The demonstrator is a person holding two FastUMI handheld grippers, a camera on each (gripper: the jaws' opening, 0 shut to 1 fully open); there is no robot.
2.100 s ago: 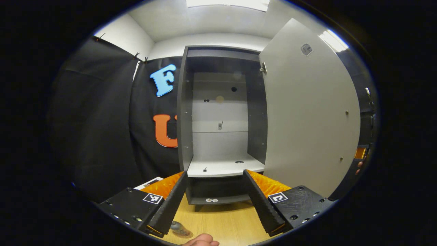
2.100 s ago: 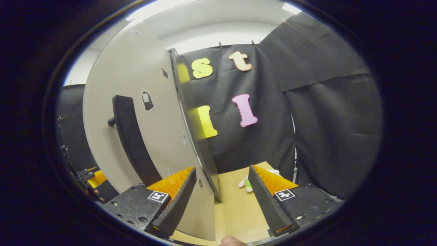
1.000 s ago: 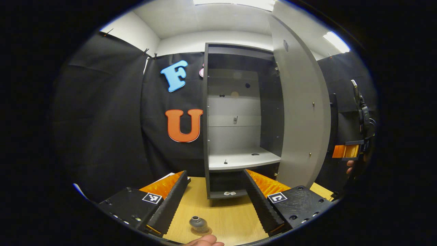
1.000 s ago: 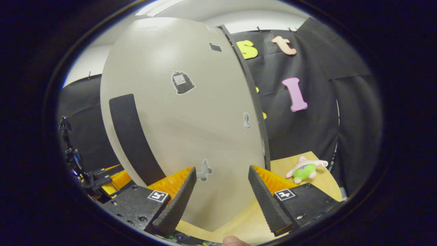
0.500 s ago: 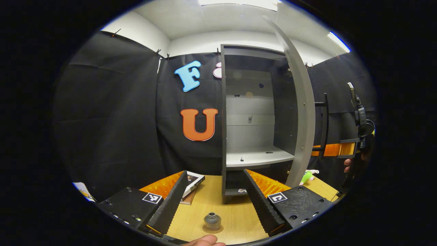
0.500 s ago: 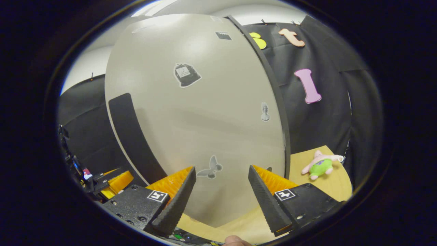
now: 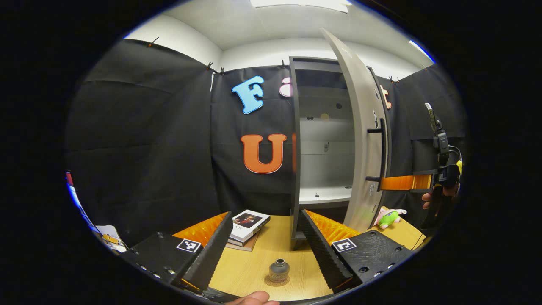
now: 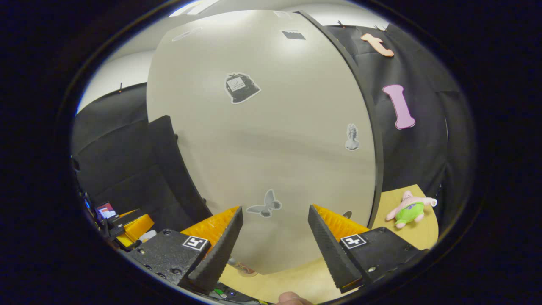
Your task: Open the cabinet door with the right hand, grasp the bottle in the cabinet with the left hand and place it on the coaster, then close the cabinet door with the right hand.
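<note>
Step in hand: closing the cabinet door [image 8: 271, 135]; the bottle part looks done.
Bottle: the bottle [image 7: 279, 269] stands upright on the coaster [image 7: 277, 280], on the table [image 7: 254, 267] just ahead of the left hand-held gripper [image 7: 262, 250] and between its fingers, touching neither. Set there, it is out of the door's sweep.
Left hand-held gripper: jaws wide apart and holding nothing, held low over the table and short of the cabinet [image 7: 324, 152], probably so it stays clear of the door.
Right hand-held gripper: the right hand-held gripper [image 8: 273, 245] faces the door's outer face square on, fingers spread wide with nothing between them. In the left gripper view it [image 7: 405, 182] reaches toward the door handle [image 7: 381, 148] from the far right, a hand [image 7: 436, 197] behind it; I cannot tell whether it touches the door.
Door: partly open, seen nearly edge-on ahead and to the right of the left hand-held gripper, with the bare shelf [image 7: 324, 195] showing through the gap.
Why open jaws: a flat push should do; no grip on the handle is needed.
Bystanders: books [image 7: 247, 226] ahead-left of the left hand-held gripper, and a plush toy [image 8: 408, 209] to the right of the door; both seem out of its path.
</note>
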